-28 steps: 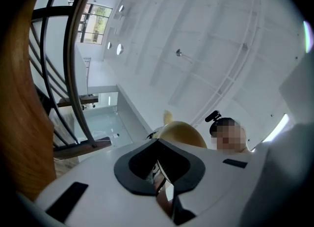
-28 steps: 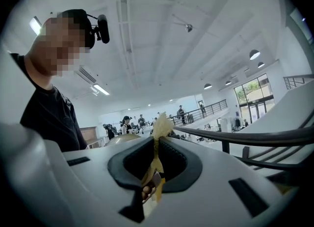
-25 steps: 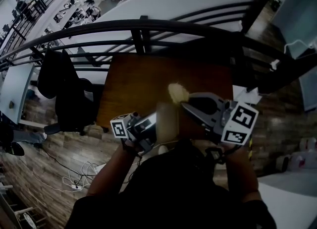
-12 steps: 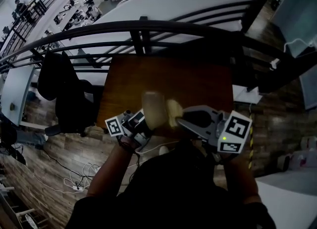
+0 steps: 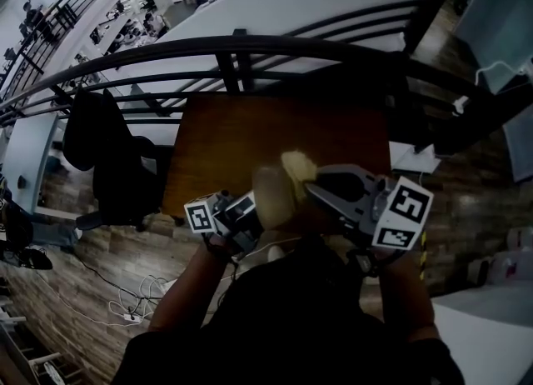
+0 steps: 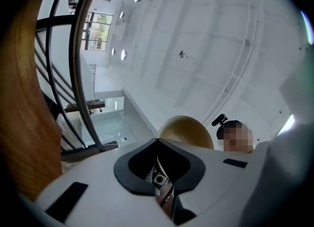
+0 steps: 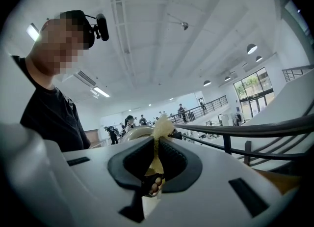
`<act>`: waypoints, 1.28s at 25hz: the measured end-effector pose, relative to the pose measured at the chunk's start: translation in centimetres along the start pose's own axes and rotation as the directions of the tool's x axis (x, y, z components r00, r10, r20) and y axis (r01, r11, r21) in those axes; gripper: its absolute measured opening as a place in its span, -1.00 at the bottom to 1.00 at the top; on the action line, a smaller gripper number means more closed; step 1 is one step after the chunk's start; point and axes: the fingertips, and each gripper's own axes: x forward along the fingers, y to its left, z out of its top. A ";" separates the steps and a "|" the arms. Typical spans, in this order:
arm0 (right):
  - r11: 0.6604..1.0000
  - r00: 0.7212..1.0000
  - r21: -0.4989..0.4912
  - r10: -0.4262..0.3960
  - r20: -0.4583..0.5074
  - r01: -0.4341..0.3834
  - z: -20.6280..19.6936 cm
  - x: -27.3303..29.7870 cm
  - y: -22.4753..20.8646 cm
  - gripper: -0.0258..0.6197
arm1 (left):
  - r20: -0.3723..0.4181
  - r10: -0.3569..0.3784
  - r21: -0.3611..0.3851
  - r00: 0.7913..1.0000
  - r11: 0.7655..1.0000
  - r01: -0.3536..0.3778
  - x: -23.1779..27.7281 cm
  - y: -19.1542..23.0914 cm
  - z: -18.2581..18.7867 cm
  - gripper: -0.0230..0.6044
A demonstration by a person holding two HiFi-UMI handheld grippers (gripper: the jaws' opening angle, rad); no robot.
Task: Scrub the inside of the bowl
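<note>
Presently, both tools are occupied and raised off the brown table (image 5: 275, 125), close in front of the person.

**Left gripper** (image 5: 248, 210): its own view shows the jaws drawn nearly together on a thin edge, read as the wall of the bowl (image 5: 271, 196) at its rim. The bowl's golden curve (image 6: 186, 128) rises just beyond the pads. The bowl is therefore carried in the air by one side only, not resting on anything.

**Right gripper** (image 5: 315, 180): jaws narrow, pinching a pale yellow scrubber (image 5: 297, 164) near its base. A frayed tuft (image 7: 162, 124) stands out past the pads. In the head view the scrubber sits against the bowl's far right edge. Whether it is inside the bowl or only beside the rim cannot be told.

**Handling assessment (a judgement, not an observation):**
- The bowl looks thin-walled, stiff and light, with a smooth surface that may slide between the pads.
- A one-sided rim grip gives little resistance to twisting, so scrubbing pressure on the far wall would tend to lever the bowl round or out of the jaws.
- The sound hold is the present one, with one pad inside and one outside the wall, set deep over the rim.
- The scrubber looks soft and compressible. It will deform rather than scratch and needs only moderate pressure.

**Risk:** the bowl slipping and dropping onto the table.
</note>
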 end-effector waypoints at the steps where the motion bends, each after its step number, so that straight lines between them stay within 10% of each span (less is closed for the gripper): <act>1: 1.000 1.000 0.005 -0.006 0.000 0.006 -0.2 -0.1 -0.2 -0.80 | 0.004 -0.003 -0.002 1.000 1.000 0.003 0.1 -0.1 0.0 -0.92; 21: 0.992 0.997 0.107 -0.074 0.012 0.073 -3.9 -2.2 -0.7 -0.80 | 0.118 0.120 0.012 0.986 0.992 -0.122 -0.3 2.1 1.9 -0.93; 32: 0.997 0.996 0.004 -0.081 0.026 0.081 -1.4 -3.0 0.7 -0.80 | 0.049 0.195 0.015 0.980 0.981 -0.196 -0.2 3.8 0.6 -0.93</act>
